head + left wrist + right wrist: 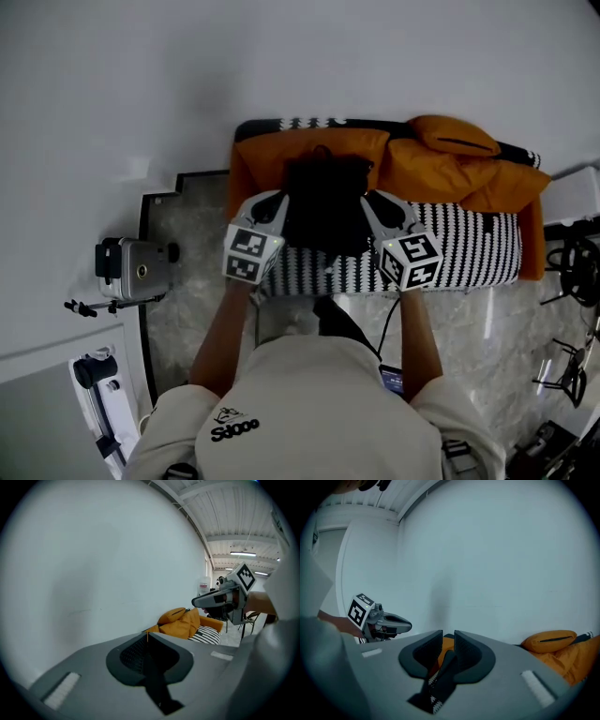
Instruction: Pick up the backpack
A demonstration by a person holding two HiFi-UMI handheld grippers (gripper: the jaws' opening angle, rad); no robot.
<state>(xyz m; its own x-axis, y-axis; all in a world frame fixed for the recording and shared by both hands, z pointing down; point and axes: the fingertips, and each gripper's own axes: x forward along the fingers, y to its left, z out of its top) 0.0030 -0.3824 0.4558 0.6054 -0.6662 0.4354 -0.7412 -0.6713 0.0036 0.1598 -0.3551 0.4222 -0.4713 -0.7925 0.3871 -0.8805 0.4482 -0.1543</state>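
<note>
**A:** So where was the backpack (pixel 323 211) at that point, and were the grippers on it?

**B:** It was sitting on the orange sofa (pixel 441 173). It's black, and it was leaning on the backrest with its bottom edge on the striped cushion (pixel 469 248). From the head view, the left gripper (pixel 278 202) and right gripper (pixel 369 201) flanked it, one tip just beside each upper corner. I couldn't tell from up there whether either tip actually touched it.

**A:** And the jaws?

**B:** The left ones were clenched, meeting in a thin seam with nothing visibly pinched in it. There was a dark shape in the slot below the seam, but I couldn't say what it was. The right ones were released a little, leaving a narrow gap. Through the gap you could see orange sofa at the top, then a dark strip that looked like the backpack, then a bit of the stripes at the bottom. Orange showed beside that strip, so the jaws weren't squeezing it.

**A:** So neither had a real grip?

**B:** Not that I could see. Each gripper view also caught the other gripper across from it, against the plain wall (pixel 497 550).
</note>
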